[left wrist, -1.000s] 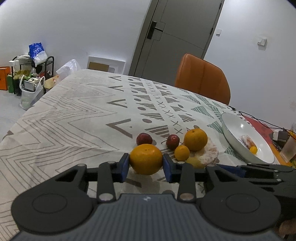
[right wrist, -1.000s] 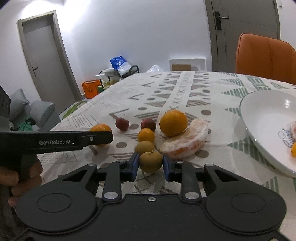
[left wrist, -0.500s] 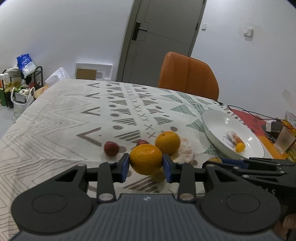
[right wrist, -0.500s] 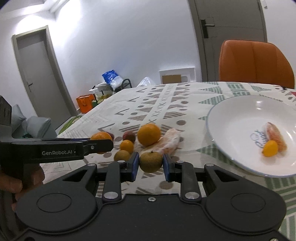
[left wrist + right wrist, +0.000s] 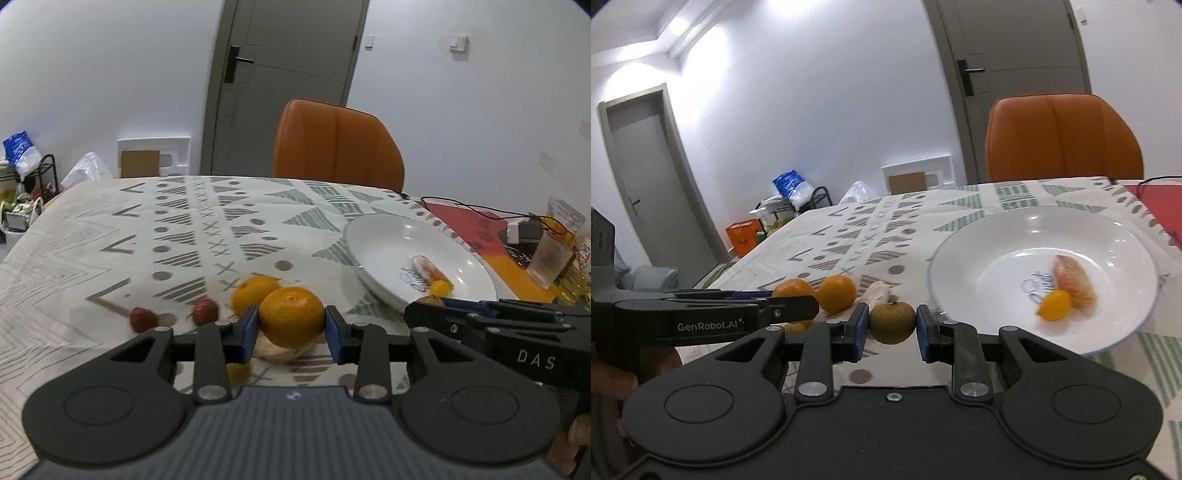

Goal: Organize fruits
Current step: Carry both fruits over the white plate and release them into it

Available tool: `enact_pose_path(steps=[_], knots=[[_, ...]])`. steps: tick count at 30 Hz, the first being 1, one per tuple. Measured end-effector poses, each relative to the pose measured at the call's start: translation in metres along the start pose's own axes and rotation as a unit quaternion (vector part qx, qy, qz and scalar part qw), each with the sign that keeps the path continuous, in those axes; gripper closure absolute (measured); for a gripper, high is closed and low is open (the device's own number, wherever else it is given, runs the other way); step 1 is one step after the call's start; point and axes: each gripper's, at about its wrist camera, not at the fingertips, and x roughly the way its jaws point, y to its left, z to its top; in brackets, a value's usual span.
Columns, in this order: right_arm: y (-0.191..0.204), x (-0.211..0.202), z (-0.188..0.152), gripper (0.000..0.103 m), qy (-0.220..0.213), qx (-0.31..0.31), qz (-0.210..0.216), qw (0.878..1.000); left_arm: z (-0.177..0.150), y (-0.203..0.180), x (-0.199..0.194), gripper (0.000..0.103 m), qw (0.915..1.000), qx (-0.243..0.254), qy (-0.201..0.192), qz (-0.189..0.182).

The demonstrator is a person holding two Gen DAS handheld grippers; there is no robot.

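Observation:
My left gripper (image 5: 291, 332) is shut on a big orange (image 5: 291, 316), held above the patterned tablecloth. My right gripper (image 5: 892, 328) is shut on a small brown-green round fruit (image 5: 892, 322), just short of the near rim of the white plate (image 5: 979, 266). In the plate lie a small yellow fruit (image 5: 1055, 304) and a peeled orange segment (image 5: 1073, 282). On the cloth lie another orange (image 5: 255, 291), two small red fruits (image 5: 143, 319) (image 5: 205, 310) and a pale peeled piece (image 5: 280, 350). The left wrist view shows the plate (image 5: 388, 243) at right, beyond the right gripper (image 5: 424, 308).
An orange chair (image 5: 338, 144) stands behind the table's far edge. A glass cup (image 5: 546, 262), a small box and black cables sit on a red mat right of the plate. A rack with bags (image 5: 790, 195) stands on the floor beyond the table's left side.
Both grippers have risen and travelled right with their fruits, off the fruit pile and closer to the plate, which now looks larger in both views. Neither grip has changed.

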Motion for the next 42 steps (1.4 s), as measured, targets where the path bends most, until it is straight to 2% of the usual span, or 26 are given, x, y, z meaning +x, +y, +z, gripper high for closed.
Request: enact_pose_path(steps=[26,39,42], knots=[[-0.072,-0.04,-0.006,0.077,-0.04,0.062,-0.043,0.996,0.01,-0.071,0.028,0.066,0.9981,0.054,0.005,-0.029],[-0.094,-0.037,-0.002,0.077,-0.049,0.067,-0.061,0.995,0.017,-0.09,0.044,0.066,0.9969,0.07,0.008,-0.036],[-0.102,-0.034,0.001,0.07,-0.049,0.076,-0.071,0.993,0.018,-0.092,0.048,0.066,0.9969,0.069,0.009,-0.037]])
